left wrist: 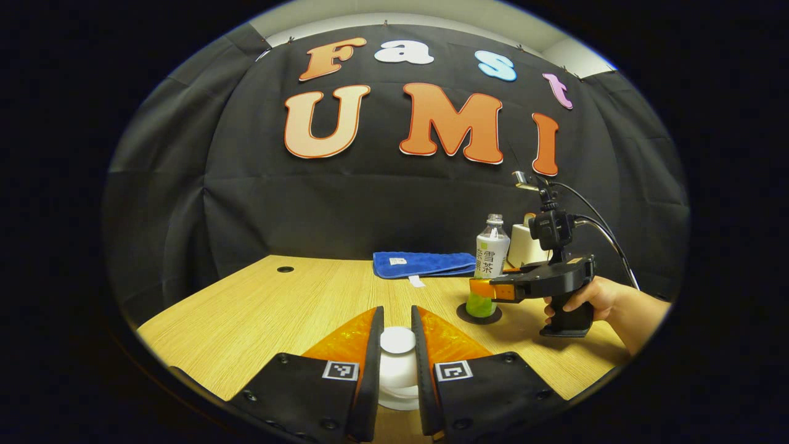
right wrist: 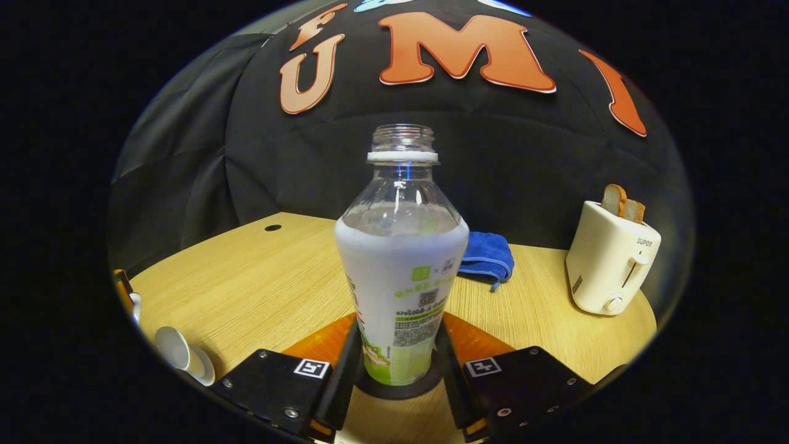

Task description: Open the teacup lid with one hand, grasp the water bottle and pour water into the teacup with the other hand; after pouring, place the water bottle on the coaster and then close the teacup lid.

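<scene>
My left gripper (left wrist: 397, 317) is shut on the white teacup lid (left wrist: 397, 342), whose knob shows between the fingers. The open white teacup (right wrist: 182, 354) sits at the far left edge of the right gripper view, with the lid (right wrist: 135, 306) held up beside it. The uncapped water bottle (right wrist: 400, 271) stands upright on the black coaster (right wrist: 394, 390). My right gripper (right wrist: 397, 333) has both fingers against its lower green part. From the left gripper view, the bottle (left wrist: 492, 253) and coaster (left wrist: 479, 316) are to the right, with the right gripper (left wrist: 484, 290) closed around the bottle's base.
A folded blue cloth (left wrist: 422, 264) lies at the table's back edge. A cream toaster (right wrist: 607, 262) with bread slices stands at the right rear. A hand (left wrist: 592, 296) holds the right gripper's grip. A cable hole (left wrist: 285, 269) is at the back left.
</scene>
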### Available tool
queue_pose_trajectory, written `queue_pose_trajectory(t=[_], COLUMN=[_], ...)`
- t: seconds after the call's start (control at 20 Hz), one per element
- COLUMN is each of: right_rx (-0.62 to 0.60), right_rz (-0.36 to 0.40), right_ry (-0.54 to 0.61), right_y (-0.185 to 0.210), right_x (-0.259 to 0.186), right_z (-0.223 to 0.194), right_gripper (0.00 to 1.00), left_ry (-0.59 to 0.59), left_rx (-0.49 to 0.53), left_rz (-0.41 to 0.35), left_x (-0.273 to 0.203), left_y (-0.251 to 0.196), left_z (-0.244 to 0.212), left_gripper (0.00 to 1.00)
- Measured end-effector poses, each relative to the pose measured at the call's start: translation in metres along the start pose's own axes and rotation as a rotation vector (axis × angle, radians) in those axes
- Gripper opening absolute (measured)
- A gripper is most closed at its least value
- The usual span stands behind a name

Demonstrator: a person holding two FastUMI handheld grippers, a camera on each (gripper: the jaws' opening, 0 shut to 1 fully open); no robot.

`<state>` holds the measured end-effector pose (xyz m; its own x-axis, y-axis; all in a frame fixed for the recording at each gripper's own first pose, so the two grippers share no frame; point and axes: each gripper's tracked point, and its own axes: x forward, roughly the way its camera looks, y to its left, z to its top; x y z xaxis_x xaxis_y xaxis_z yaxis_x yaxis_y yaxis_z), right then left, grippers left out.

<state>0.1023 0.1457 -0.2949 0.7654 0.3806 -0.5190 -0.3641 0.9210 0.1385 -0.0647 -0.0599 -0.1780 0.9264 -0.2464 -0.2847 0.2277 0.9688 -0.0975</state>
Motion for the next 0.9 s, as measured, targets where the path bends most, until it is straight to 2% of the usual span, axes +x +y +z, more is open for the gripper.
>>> queue_pose_trajectory(t=[0.05, 0.1, 0.15, 0.25, 0.35, 0.5, 0.6, 0.65, 0.7, 0.8, 0.9], right_rx=[-0.001, -0.002, -0.002, 0.002, -0.002, -0.012, -0.028, -0.038, -0.051, -0.067, -0.072], right_rz=[-0.006, -0.019, -0.024, -0.039, -0.031, -0.014, -0.004, 0.000, 0.002, 0.015, 0.034], right_ry=[0.006, 0.013, 0.010, 0.006, 0.019, 0.018, 0.001, -0.008, -0.014, -0.029, -0.049], right_y=[-0.002, -0.006, -0.007, -0.011, -0.012, -0.010, -0.007, -0.005, -0.005, 0.002, 0.008], right_x=[0.001, 0.000, -0.002, -0.006, -0.014, -0.030, -0.041, -0.046, -0.051, -0.061, -0.072], right_z=[-0.002, -0.002, 0.000, 0.005, 0.004, 0.006, 0.010, 0.013, 0.014, 0.015, 0.018], right_gripper=[0.65, 0.69, 0.78, 0.87, 0.97, 0.98, 0.98, 0.94, 0.98, 0.98, 0.98], left_ry=[0.006, 0.018, 0.026, 0.053, 0.073, 0.102, 0.117, 0.115, 0.116, 0.124, 0.127], left_rx=[-0.006, -0.015, -0.026, -0.039, -0.040, -0.020, -0.010, 0.001, 0.016, 0.041, 0.048], left_rz=[-0.005, -0.011, -0.019, -0.023, -0.025, -0.023, -0.032, -0.035, -0.035, -0.025, -0.034], left_x=[0.002, 0.005, 0.007, 0.012, 0.016, 0.020, 0.020, 0.021, 0.022, 0.023, 0.025], left_y=[-0.001, -0.003, -0.004, -0.005, -0.006, -0.007, -0.013, -0.013, -0.014, -0.012, -0.015], left_z=[-0.002, -0.006, -0.011, -0.019, -0.026, -0.037, -0.043, -0.044, -0.045, -0.050, -0.051], left_gripper=[0.31, 0.31, 0.31, 0.28, 0.31, 0.29, 0.31, 0.31, 0.31, 0.29, 0.31])
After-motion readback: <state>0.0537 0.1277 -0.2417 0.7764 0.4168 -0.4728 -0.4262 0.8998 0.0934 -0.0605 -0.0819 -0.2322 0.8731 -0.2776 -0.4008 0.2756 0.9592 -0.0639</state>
